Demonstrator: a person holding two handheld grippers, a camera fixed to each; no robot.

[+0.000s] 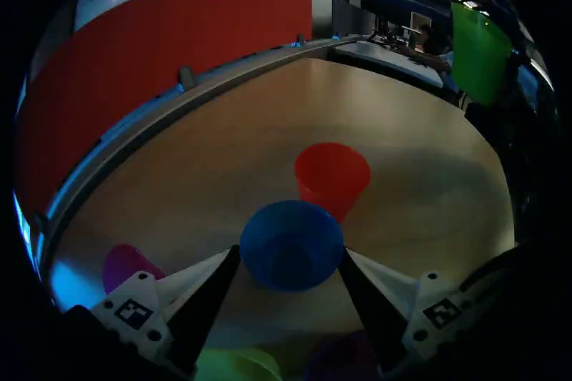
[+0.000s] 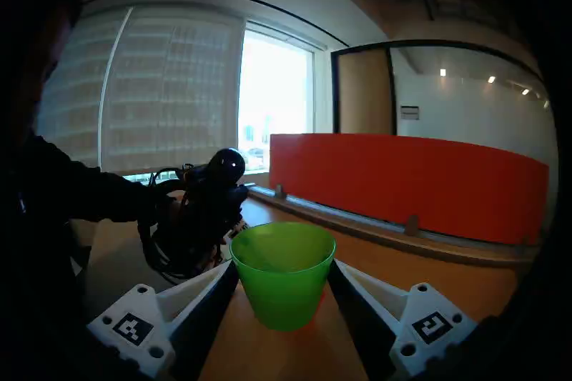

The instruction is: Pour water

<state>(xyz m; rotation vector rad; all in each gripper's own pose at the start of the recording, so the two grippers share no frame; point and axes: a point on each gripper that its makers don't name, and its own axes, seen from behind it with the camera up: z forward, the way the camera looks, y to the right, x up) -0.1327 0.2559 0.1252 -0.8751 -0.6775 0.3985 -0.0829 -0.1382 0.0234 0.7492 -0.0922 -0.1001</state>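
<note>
Left gripper (image 1: 288,256) is pinching the blue cup (image 1: 291,234), right gripper (image 2: 282,268) is squeezing the green cup (image 2: 282,299) below its rim, both cups looking light, thin and probably crushable.

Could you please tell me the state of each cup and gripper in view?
Blue cup: clamped in left gripper.
Green cup: upright, clamped in right gripper, in the air.
Red cup: upright on table, free.
Purple cup: on table, free.
</note>
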